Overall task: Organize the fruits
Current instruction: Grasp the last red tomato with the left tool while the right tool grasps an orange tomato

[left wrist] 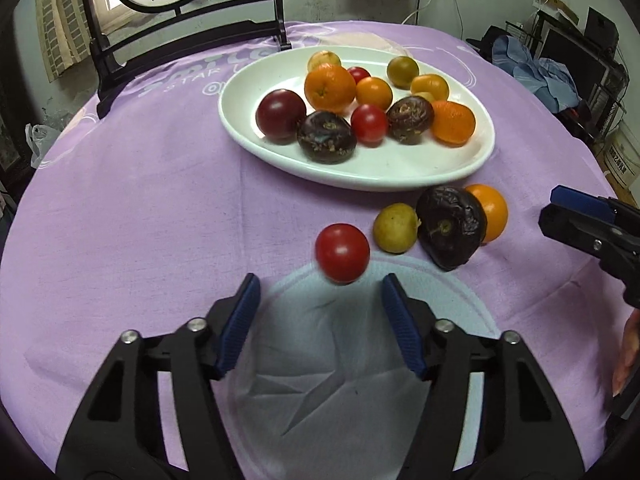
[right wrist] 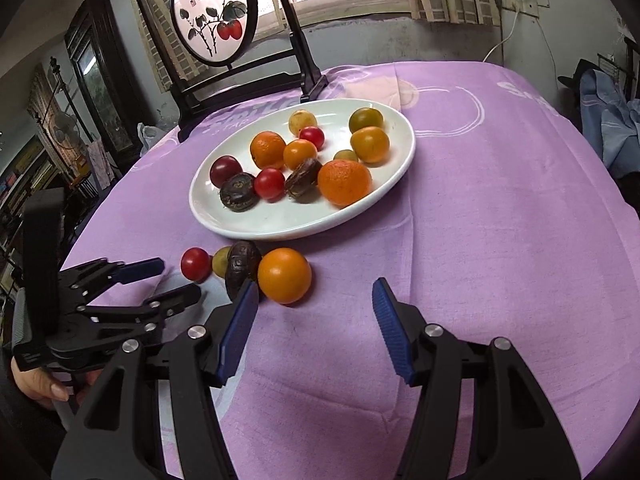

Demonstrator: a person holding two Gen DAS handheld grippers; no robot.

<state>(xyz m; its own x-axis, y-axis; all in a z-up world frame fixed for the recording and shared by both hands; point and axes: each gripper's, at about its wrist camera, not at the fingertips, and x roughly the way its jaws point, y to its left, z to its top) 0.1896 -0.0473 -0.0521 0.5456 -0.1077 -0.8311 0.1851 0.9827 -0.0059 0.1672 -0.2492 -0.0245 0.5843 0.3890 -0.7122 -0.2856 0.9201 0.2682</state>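
Left gripper (left wrist: 320,296), spread, empty, aimed at red tomato (left wrist: 342,253) just ahead on table (left wrist: 120,220). Right gripper (right wrist: 314,300), likewise spread, empty, near orange fruit (right wrist: 284,275). Four strays grouped beside white plate (left wrist: 400,172), most fruit already collected there; pick-up pending.

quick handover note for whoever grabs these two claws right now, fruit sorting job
Left claw: open, empty, just short of the loose red tomato.
Right claw: open, empty, near the loose orange fruit.
Done: most of the fruit sits in the white plate.
Left: four pieces on the purple cloth in front of the plate: the tomato, a yellow-green fruit, a dark wrinkled fruit, the orange one.
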